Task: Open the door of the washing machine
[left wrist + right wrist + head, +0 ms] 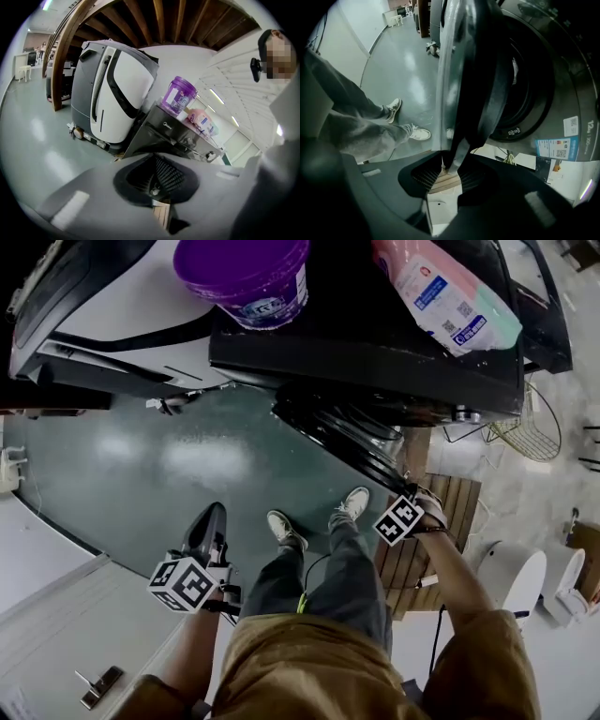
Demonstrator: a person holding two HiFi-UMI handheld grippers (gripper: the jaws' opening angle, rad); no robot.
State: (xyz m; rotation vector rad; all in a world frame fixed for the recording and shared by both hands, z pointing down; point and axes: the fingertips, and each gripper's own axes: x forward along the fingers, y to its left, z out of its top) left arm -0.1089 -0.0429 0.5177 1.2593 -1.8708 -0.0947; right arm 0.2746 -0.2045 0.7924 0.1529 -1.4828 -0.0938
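Observation:
The dark washing machine [375, 352] stands at the top of the head view, and its round door [347, 432] hangs swung out from the front. My right gripper [409, 493] points down at the door's outer edge. In the right gripper view the door's [459, 84] rim runs down between the jaws, and the right gripper [450, 166] is shut on it. The drum opening [525, 84] shows behind the door. My left gripper [208, 519] hangs low on the left over the green floor, shut and holding nothing. It [157, 187] faces the machine [164, 131] from a distance.
A purple tub [246, 273] and a pink detergent bag [445, 292] lie on top of the machine. A white and grey floor scrubber [103, 315] stands to its left. A wooden pallet [441, 521] lies below the door, near the person's shoes [286, 529]. A wire basket [534, 432] sits at the right.

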